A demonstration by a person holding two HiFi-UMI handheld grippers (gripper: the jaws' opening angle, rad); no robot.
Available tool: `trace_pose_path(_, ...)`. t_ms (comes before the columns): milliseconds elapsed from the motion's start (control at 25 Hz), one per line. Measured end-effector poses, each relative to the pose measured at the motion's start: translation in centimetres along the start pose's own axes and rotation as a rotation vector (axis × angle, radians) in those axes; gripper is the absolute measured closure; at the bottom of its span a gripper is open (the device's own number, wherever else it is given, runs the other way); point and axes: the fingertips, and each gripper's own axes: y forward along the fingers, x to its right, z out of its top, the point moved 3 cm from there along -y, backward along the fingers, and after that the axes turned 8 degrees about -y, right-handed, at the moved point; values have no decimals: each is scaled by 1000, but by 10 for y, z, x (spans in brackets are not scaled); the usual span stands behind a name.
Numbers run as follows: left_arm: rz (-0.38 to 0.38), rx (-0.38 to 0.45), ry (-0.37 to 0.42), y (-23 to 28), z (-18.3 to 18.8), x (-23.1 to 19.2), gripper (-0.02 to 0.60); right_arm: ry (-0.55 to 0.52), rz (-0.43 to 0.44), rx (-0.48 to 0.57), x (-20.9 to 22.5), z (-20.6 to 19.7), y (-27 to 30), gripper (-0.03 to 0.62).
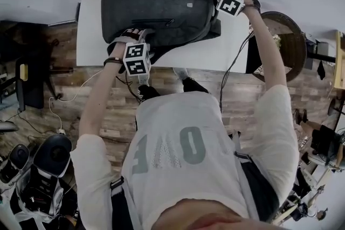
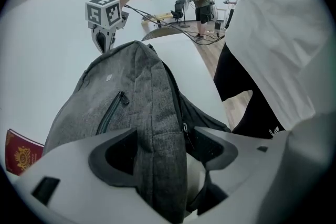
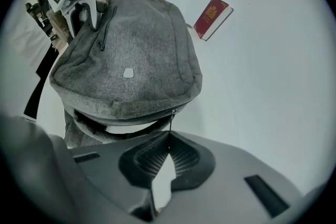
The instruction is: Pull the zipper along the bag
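Zipper pull (image 3: 170, 123) pinched in right gripper (image 3: 168, 146) (bag (image 3: 126, 50) beyond).

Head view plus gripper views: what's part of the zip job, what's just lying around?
In the job:
- grey backpack
- main zipper pull, pinched by the right gripper
- left gripper, open around the backpack's edge

Lying about:
- red passport
- front pocket zipper, untouched
- round side table

The head view looks steeply down from above the person, backpack (image 1: 156, 2) at 12 o'clock. The left gripper view sits close at the backpack's near end, facing the right gripper (image 2: 105, 45) at 10 o'clock; the right gripper view looks back from the far end, left gripper (image 3: 88, 17) at 10 o'clock; all three share the backpack.
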Motion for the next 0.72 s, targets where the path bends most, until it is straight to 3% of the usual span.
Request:
trace_pose_path(160,-3,9,2,0,3,4,267,68,1,43,-5,-1,0,565)
trace_pose_path(720,-21,9,-12,-7,4,2,267,64,-30,156,4,6,3,563)
